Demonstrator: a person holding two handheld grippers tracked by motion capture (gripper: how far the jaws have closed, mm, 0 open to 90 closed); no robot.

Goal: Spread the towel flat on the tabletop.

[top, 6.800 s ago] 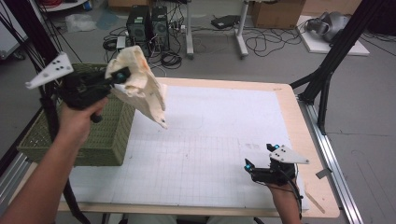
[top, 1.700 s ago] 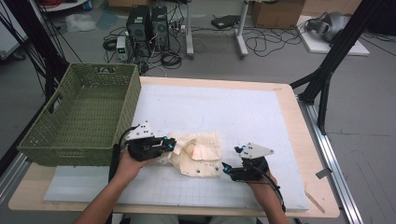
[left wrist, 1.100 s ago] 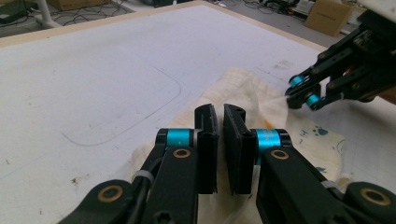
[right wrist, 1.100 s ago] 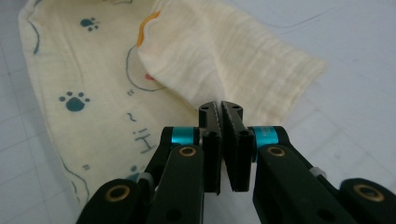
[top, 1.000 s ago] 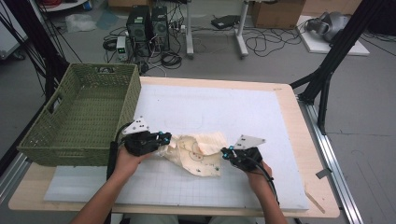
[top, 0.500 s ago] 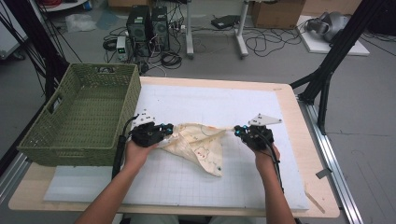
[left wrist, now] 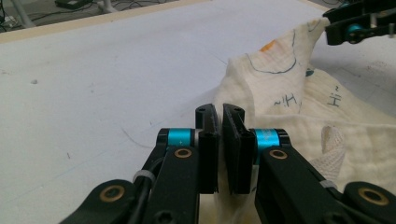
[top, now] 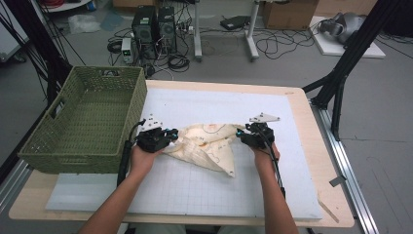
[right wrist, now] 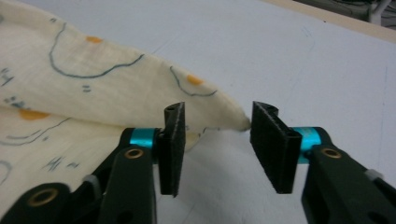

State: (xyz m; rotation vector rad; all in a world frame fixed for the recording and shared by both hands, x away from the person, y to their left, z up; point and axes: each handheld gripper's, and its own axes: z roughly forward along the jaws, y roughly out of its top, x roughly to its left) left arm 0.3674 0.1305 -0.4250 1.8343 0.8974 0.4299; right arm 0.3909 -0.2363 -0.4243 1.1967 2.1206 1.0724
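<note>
A cream cloth (top: 209, 146) with blue and orange drawings lies crumpled on the white mat (top: 219, 102), stretched between my two grippers. My left gripper (top: 168, 138) holds its left end. In the left gripper view the jaws (left wrist: 220, 116) stand pressed together with cloth (left wrist: 299, 93) pinched low between them. My right gripper (top: 242, 134) sits at the cloth's right corner. Its jaws have just been opening, and in the right gripper view they (right wrist: 217, 126) stand apart with the cloth's tip (right wrist: 233, 119) lying loose between the pads.
A green woven basket (top: 87, 122) stands at the mat's left edge, close to my left hand. The wooden table edge (top: 311, 126) runs along the right. My right gripper (left wrist: 359, 23) shows at the top right of the left gripper view.
My right gripper moved away and to the right with the cloth's corner, stretching the cloth out flat, then parted its jaws. The left gripper stayed shut and barely moved.
</note>
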